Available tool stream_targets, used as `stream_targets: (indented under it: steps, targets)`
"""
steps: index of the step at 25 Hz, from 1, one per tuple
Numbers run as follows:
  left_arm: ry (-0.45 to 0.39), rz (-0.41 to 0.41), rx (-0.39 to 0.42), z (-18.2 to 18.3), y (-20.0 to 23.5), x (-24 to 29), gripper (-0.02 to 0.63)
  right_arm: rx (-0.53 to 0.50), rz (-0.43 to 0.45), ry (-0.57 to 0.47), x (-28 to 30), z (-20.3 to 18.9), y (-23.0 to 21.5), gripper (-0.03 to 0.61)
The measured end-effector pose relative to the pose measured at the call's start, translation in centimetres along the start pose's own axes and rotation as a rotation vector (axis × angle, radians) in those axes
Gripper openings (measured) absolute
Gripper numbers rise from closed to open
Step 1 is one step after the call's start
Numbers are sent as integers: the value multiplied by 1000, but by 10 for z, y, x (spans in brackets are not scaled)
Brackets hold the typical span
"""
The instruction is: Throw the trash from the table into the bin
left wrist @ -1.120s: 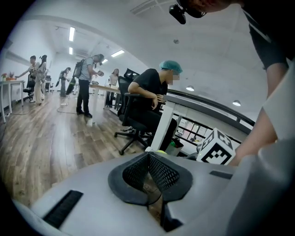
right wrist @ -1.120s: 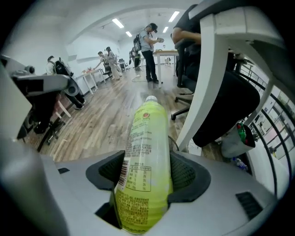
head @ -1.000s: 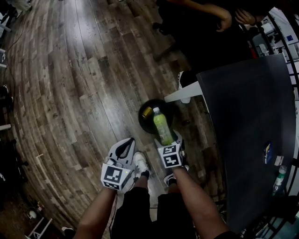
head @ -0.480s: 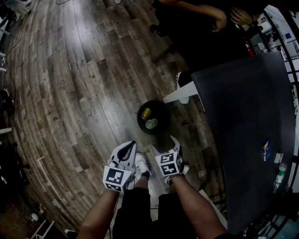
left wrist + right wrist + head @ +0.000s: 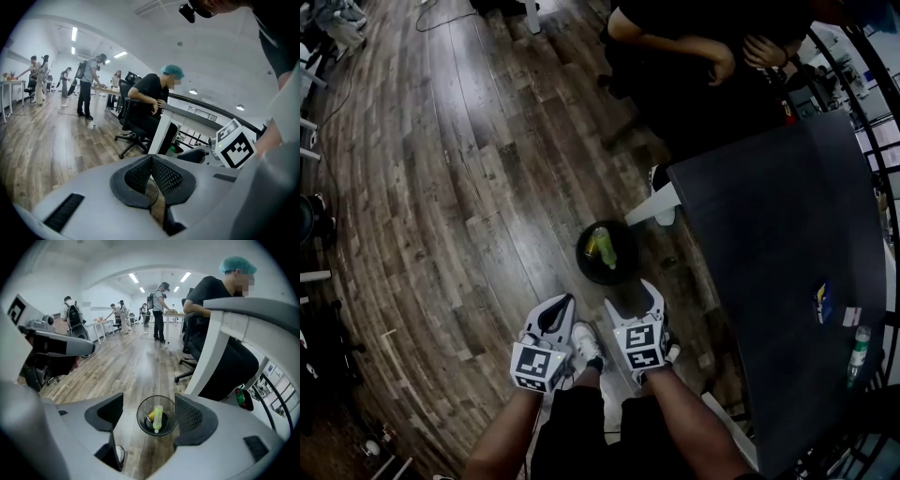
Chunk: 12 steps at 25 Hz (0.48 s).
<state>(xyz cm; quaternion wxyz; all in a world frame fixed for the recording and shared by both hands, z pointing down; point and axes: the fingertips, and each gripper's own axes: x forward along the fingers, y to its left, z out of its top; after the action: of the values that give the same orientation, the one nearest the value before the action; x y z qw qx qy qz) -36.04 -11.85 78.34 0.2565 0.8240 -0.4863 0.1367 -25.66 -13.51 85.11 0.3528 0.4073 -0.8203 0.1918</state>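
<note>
The pale green plastic bottle (image 5: 604,247) lies inside the round black bin (image 5: 623,269) on the wooden floor, next to a small yellow item I cannot identify. That piece of trash looks delivered, so the step in hand is judged to be the end of a drop.

The right gripper (image 5: 630,298) hovers just on the person's side of the bin. Its jaws are spread wide with nothing between them, and the bin shows through the gap. The left gripper (image 5: 559,307), beside it and further from the bin, has its jaws pressed together on nothing.

To the right of the bin, the dark grey worktop (image 5: 769,234) carries more: a clear bottle with a green label (image 5: 860,352), a small blue packet (image 5: 823,302) and a small white scrap (image 5: 851,317). The next move probably calls for turning from the bin to that far edge and closing the open gripper on one of these.
</note>
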Motion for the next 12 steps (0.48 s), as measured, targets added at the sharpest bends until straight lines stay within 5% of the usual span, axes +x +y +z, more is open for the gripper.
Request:
stream_targets:
  steps: [12]
  targets:
    - [-70, 61, 108, 66, -14, -46, 20, 19, -46, -164, -98, 65, -13, 97]
